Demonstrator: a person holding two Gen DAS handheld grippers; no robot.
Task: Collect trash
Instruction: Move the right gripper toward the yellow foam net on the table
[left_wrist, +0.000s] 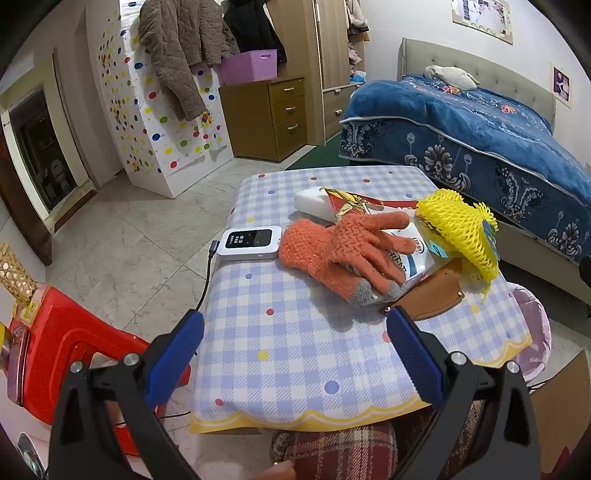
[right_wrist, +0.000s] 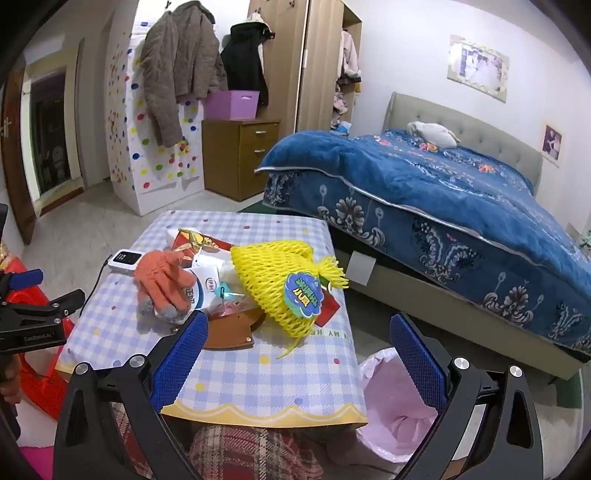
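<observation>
Left claw (left_wrist: 295, 321) spread wide, empty; right claw (right_wrist: 299, 328) likewise, above table (right_wrist: 258, 380)

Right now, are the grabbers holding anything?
No. The left gripper and the right gripper are both open and empty, above the table.

A: anything actually readable here?

B: barely. the black body of the left claw (right_wrist: 26, 278) has "GetRobot.AI" or close to it, and "MY HE" shows upside down on the bench (right_wrist: 258, 376) cloth by the yellow foam net (right_wrist: 273, 280). the net's sticker and the white packet (right_wrist: 201, 291) print are too blurry
</observation>
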